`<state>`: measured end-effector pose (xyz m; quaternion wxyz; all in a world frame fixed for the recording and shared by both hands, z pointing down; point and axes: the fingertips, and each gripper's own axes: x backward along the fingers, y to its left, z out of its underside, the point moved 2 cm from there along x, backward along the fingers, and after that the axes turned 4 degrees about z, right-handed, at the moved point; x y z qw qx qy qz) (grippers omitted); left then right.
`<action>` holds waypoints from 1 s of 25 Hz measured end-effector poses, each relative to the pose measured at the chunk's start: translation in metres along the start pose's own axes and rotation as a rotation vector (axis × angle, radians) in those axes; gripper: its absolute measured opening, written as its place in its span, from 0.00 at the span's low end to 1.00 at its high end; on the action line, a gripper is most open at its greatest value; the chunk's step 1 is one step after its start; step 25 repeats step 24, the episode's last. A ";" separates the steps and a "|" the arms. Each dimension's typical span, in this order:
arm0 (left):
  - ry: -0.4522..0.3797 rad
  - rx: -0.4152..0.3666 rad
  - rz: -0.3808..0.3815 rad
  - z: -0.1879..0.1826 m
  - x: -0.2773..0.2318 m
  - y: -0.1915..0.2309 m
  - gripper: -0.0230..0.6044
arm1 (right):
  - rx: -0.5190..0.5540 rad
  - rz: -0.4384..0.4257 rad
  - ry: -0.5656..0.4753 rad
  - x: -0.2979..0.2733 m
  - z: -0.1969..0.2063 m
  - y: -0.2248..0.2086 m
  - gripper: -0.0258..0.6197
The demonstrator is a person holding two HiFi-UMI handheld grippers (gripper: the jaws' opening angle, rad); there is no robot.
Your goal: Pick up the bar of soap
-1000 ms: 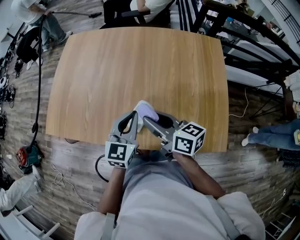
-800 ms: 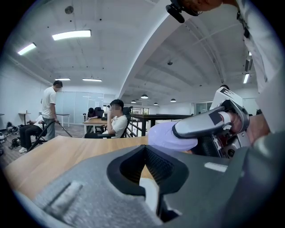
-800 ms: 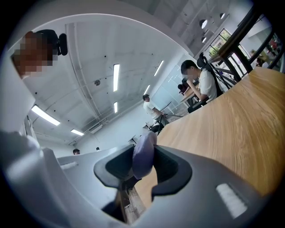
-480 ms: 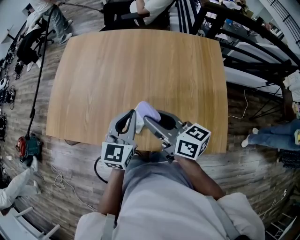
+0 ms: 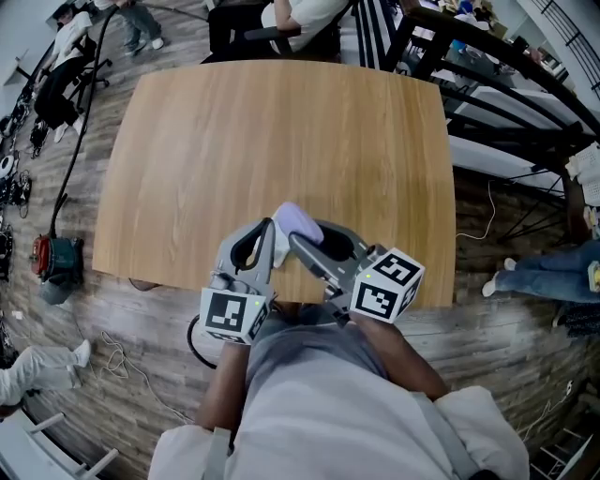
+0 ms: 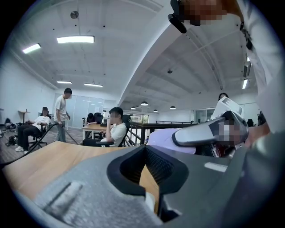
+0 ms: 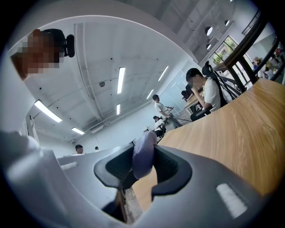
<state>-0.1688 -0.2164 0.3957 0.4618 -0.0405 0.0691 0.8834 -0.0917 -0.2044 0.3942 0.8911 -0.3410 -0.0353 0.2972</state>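
Observation:
The bar of soap (image 5: 293, 223) is a pale lavender block held just above the wooden table (image 5: 281, 131), close to its near edge. My right gripper (image 5: 302, 240) is shut on it. In the right gripper view the soap (image 7: 143, 153) stands on edge between the two dark pads, its top poking above the jaws. My left gripper (image 5: 269, 236) sits right beside it on the left, jaw tips together with nothing between them. From the left gripper view the soap (image 6: 164, 139) shows behind the right gripper's grey finger (image 6: 202, 132).
Black metal frames and railings (image 5: 506, 94) stand beyond the table's right side. A seated person (image 5: 300, 19) is at the far edge. A red and teal machine (image 5: 54, 258) and cables lie on the floor to the left. A person's legs (image 5: 548, 267) show at right.
The right gripper's marker cube has drifted slightly right and lower, with the soap still held. The left gripper's cube has eased back a little. On the left floor, the machine and the people have shifted.

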 end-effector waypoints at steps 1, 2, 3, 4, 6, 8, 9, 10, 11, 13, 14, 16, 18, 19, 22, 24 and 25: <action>0.000 0.002 0.000 -0.001 0.000 -0.001 0.04 | 0.002 0.001 0.001 0.000 0.000 0.001 0.24; -0.001 0.004 -0.001 -0.002 0.001 -0.001 0.04 | 0.002 0.001 0.001 0.000 0.000 0.001 0.24; -0.003 0.005 -0.001 -0.003 0.001 -0.001 0.04 | 0.001 0.001 0.001 0.000 -0.001 0.001 0.24; -0.005 0.004 -0.002 -0.003 0.001 0.000 0.04 | 0.001 0.001 0.001 0.000 -0.001 0.001 0.24; -0.009 0.004 -0.003 -0.003 0.001 0.001 0.04 | 0.001 0.003 -0.001 0.000 -0.001 0.000 0.24; -0.010 0.009 -0.003 -0.004 0.001 0.001 0.04 | 0.002 0.006 -0.003 0.001 -0.002 -0.001 0.24; -0.010 0.010 -0.003 -0.005 0.001 0.001 0.04 | 0.003 0.007 -0.004 0.001 -0.002 -0.002 0.24; -0.011 0.009 -0.002 -0.005 0.001 0.001 0.04 | 0.002 0.009 -0.006 0.002 -0.003 -0.002 0.24; -0.012 0.007 -0.001 -0.005 0.001 0.001 0.04 | 0.001 0.010 -0.008 0.002 -0.004 -0.002 0.24; -0.015 0.003 0.000 -0.006 0.001 0.000 0.04 | -0.002 0.012 -0.014 0.004 -0.005 -0.001 0.24; -0.017 0.002 0.001 -0.007 0.002 -0.001 0.04 | -0.003 0.012 -0.017 0.005 -0.006 -0.001 0.24; -0.018 0.001 0.003 -0.007 0.002 -0.003 0.04 | -0.004 0.014 -0.021 0.007 -0.007 0.000 0.24; -0.018 0.000 0.005 -0.008 0.002 -0.004 0.04 | -0.004 0.014 -0.022 0.008 -0.007 0.000 0.24; -0.018 -0.001 0.006 -0.009 0.002 -0.004 0.04 | -0.004 0.014 -0.023 0.008 -0.008 0.000 0.24; -0.020 -0.002 0.006 -0.010 0.002 -0.005 0.04 | -0.004 0.012 -0.026 0.008 -0.008 0.001 0.24; -0.021 0.001 0.006 -0.012 0.001 -0.006 0.04 | -0.002 0.010 -0.025 0.009 -0.008 0.001 0.24; -0.021 0.001 0.006 -0.012 0.001 -0.006 0.04 | -0.002 0.010 -0.025 0.009 -0.008 0.001 0.24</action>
